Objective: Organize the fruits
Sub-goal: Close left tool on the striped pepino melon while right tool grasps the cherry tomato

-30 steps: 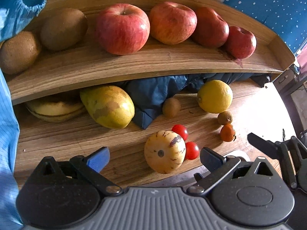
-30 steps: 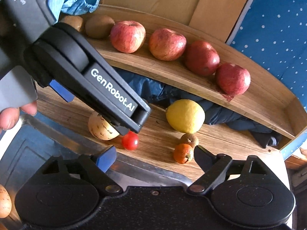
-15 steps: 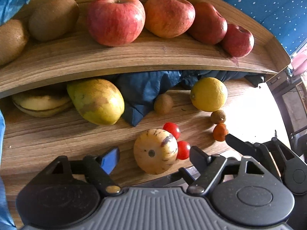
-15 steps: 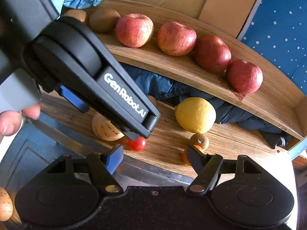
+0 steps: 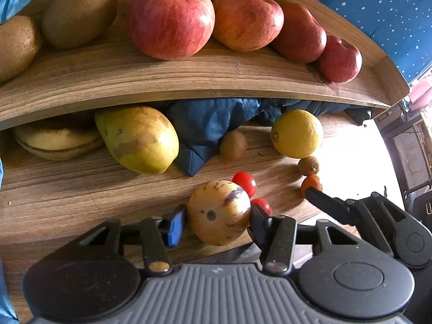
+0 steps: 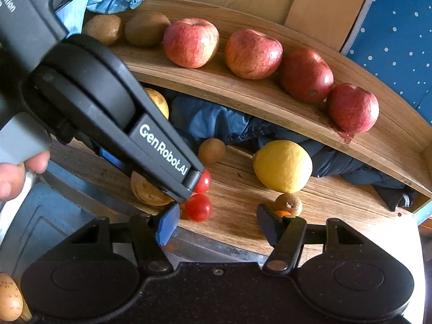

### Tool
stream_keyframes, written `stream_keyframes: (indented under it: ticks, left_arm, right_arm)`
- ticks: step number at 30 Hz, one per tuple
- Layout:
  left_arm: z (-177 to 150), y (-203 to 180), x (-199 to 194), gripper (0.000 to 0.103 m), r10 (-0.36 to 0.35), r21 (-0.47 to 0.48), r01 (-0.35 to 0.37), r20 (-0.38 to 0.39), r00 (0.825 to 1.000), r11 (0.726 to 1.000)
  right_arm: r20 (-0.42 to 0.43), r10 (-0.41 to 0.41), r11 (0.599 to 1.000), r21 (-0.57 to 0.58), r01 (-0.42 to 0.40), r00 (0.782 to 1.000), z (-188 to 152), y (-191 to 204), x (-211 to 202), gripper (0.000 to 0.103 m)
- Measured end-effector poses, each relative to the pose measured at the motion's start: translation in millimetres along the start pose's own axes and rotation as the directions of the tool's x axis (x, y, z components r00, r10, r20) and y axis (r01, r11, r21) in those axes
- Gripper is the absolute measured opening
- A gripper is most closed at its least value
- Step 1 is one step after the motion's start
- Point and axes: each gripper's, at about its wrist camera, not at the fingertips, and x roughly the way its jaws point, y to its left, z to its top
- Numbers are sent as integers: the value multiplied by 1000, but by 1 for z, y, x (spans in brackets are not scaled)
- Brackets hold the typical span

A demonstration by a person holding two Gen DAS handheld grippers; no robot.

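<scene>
A pale yellow, purple-streaked round fruit (image 5: 218, 212) rests near the front edge of the lower wooden shelf (image 5: 81, 189). My left gripper (image 5: 218, 223) is shut on it, one finger pressed to each side. Two cherry tomatoes (image 5: 245, 183) sit just behind it on the right. My right gripper (image 6: 218, 225) is open at the shelf edge, with one tomato (image 6: 198, 207) just ahead of its blue finger. A small orange fruit (image 6: 282, 212) peeks from behind its black finger. In the right wrist view the left gripper's arm (image 6: 108, 108) covers most of the streaked fruit (image 6: 147, 191).
Several red apples (image 5: 172, 19) and two kiwis (image 5: 78, 13) line the upper shelf (image 5: 189, 78). Below lie a mango (image 5: 137, 140), a pale striped fruit (image 5: 56, 141), a blue cloth (image 5: 208, 127), a lemon (image 5: 297, 133) and two small brown fruits (image 5: 233, 145).
My left gripper moved forward and its fingers closed in from wide apart onto the streaked fruit. The right gripper crept closer to the shelf edge and stayed open.
</scene>
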Motion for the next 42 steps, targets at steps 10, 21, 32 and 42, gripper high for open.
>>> stream_keyframes:
  ticks: [10, 21, 32, 42]
  left_arm:
    - [-1, 1, 0, 53, -5, -9, 5, 6, 1000, 1000]
    - [-2, 2, -2, 53, 0, -24, 0, 8, 1000, 1000]
    - [-4, 4, -5, 53, 6, -36, -6, 6, 1000, 999]
    - [-8, 4, -8, 53, 17, -36, -16, 14, 1000, 999]
  right_arm:
    - [-21, 27, 1000, 15, -27, 999, 3, -1, 8, 55]
    - [-37, 50, 999, 21, -49, 998, 5, -1, 14, 40]
    - [-51, 75, 996, 44, -73, 996, 6, -4, 20, 24]
    - [-33, 84, 995, 62, -82, 996, 3, -6, 12, 24]
